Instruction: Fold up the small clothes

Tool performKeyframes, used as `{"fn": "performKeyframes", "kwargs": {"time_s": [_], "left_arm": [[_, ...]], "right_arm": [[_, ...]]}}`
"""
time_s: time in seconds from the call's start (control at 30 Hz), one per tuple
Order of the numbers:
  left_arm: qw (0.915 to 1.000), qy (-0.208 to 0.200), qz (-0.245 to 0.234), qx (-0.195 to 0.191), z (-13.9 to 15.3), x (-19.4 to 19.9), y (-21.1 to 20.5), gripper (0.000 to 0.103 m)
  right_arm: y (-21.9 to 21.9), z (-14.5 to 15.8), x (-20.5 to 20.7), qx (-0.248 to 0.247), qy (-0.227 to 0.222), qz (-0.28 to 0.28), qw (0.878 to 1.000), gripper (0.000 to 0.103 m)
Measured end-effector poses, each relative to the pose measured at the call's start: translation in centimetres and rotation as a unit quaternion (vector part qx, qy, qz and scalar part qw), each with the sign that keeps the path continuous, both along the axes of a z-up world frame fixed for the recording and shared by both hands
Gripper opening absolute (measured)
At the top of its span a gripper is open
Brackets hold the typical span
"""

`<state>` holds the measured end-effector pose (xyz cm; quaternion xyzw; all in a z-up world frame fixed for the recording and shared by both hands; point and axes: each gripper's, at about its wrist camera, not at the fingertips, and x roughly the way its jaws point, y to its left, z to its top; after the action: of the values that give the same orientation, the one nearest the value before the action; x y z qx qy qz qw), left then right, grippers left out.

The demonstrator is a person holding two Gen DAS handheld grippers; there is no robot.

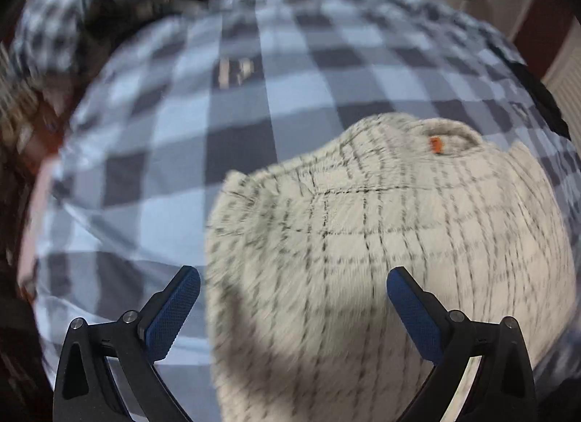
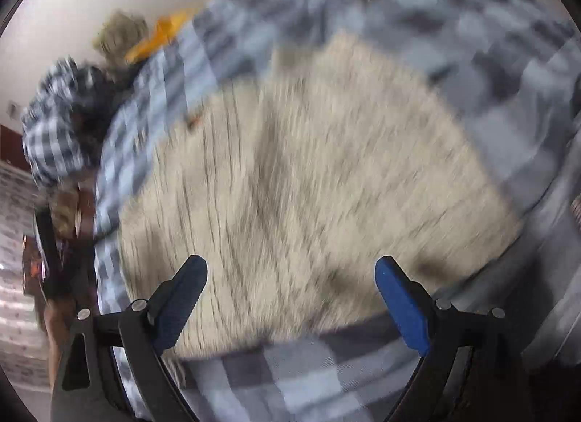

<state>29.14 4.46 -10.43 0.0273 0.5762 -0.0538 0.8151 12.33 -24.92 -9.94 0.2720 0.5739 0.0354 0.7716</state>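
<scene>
A cream garment with a thin dark grid [image 1: 381,240] is lying spread on the grey checked bedcover [image 1: 181,124], its collar with the orange tag [image 1: 435,145] at the far end. The left gripper [image 1: 293,309] and the right gripper [image 2: 291,298] are being held over it with jaws wide apart and nothing between them. Judging by this, edges are being sought; each should be pinched at a single layer, near a corner, so the fold is being drawn square.

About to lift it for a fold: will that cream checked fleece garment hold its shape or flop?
Probably flop: the cream garment lies limp, its edges following the checked bedcover. Its fuzzy pile should grip rather than slip. It looks light, so one pinch likely drags the rest.
</scene>
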Motion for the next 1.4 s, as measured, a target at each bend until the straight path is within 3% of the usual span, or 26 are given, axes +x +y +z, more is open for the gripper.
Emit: {"fn": "performKeyframes", "kwargs": {"time_s": [0.1, 0.17, 0.2, 0.23, 0.27, 0.33, 0.4, 0.5, 0.6, 0.63, 0.73, 0.8, 0.83, 0.93, 1.0, 1.1, 1.2, 1.3, 1.4], "left_arm": [[0.9954, 0.082, 0.043, -0.025, -3.6, 2.7, 0.6, 0.103], [0.9937, 0.104, 0.04, 0.012, -5.5, 3.6, 0.3, 0.1], [0.9935, 0.105, 0.032, 0.028, -5.8, 3.7, 0.1, 0.089], [0.9937, 0.101, 0.022, 0.045, -6.1, 3.8, -0.1, 0.074], [0.9941, 0.096, 0.02, 0.047, -6.1, 3.9, -0.1, 0.067], [0.9946, 0.084, 0.029, 0.052, -5.6, 4.0, 0.5, 0.035], [0.9943, 0.068, 0.03, 0.076, -5.0, 4.2, 0.8, 0.028], [0.9889, 0.015, 0.036, 0.143, -4.0, 4.0, 1.4, 0.027], [0.9658, -0.046, 0.078, 0.243, -3.0, 3.6, 3.0, 0.027], [0.9597, -0.067, 0.095, 0.256, -2.2, 3.3, 3.8, 0.027], [0.9685, -0.132, 0.133, 0.164, 1.8, 1.2, 6.5, 0.027], [0.9725, -0.142, 0.137, 0.124, 3.8, -0.9, 6.8, 0.028], [0.9756, -0.135, 0.134, 0.109, 4.4, -1.8, 6.6, 0.028], [0.991, -0.098, 0.089, 0.017, 5.1, -6.2, 4.5, 0.028], [0.9968, -0.07, 0.029, -0.026, 4.2, -9.7, 1.2, 0.028], [0.9983, -0.016, -0.046, -0.03, 1.3, -14.0, -3.2, 0.028], [0.9979, 0.017, -0.061, 0.013, -3.0, -15.8, -4.3, 0.028], [0.996, -0.047, -0.073, -0.02, -3.6, -16.9, -2.3, 0.027], [0.9941, -0.064, -0.086, -0.012, -3.1, -17.0, -0.5, 0.027]], "right_arm": [[2.2, 1.8, 1.6, -0.044, -0.04, 0.033, 0.998, 0.092], [3.2, 2.5, 1.7, -0.068, -0.065, 0.05, 0.994, 0.092], [3.5, 2.5, 1.8, -0.069, -0.07, 0.059, 0.993, 0.092], [3.7, 2.4, 2.0, -0.065, -0.069, 0.068, 0.993, 0.092], [3.9, 2.0, 1.7, -0.062, -0.065, 0.069, 0.994, 0.092], [3.2, 1.4, 1.9, -0.047, -0.051, 0.063, 0.996, 0.092], [2.5, 1.1, 1.8, -0.032, -0.047, 0.048, 0.997, 0.092], [1.8, 1.5, 1.2, -0.028, -0.055, 0.031, 0.998, 0.092], [1.7, 1.5, 0.9, -0.034, -0.055, 0.021, 0.998, 0.092], [1.3, 1.3, 1.1, -0.036, -0.05, 0.015, 0.998, 0.092], [0.8, 0.8, 1.0, -0.043, -0.036, 0.005, 0.998, 0.092], [1.1, 0.6, 1.2, -0.047, -0.03, 0.008, 0.998, 0.092], [1.5, 0.5, 1.4, -0.048, -0.029, 0.021, 0.998, 0.092], [3.6, 1.1, 1.4, -0.031, -0.048, 0.086, 0.995, 0.092], [5.9, 1.2, 1.4, -0.036, -0.055, 0.144, 0.987, 0.092], [9.8, 0.2, 1.3, -0.057, -0.043, 0.237, 0.969, 0.092], [10.7, -2.0, 1.2, -0.085, -0.004, 0.268, 0.96, 0.092], [7.8, -4.8, 1.5, -0.149, 0.048, 0.239, 0.958, 0.092], [1.3, -5.7, 1.8, -0.188, 0.098, 0.161, 0.964, 0.092]]}}
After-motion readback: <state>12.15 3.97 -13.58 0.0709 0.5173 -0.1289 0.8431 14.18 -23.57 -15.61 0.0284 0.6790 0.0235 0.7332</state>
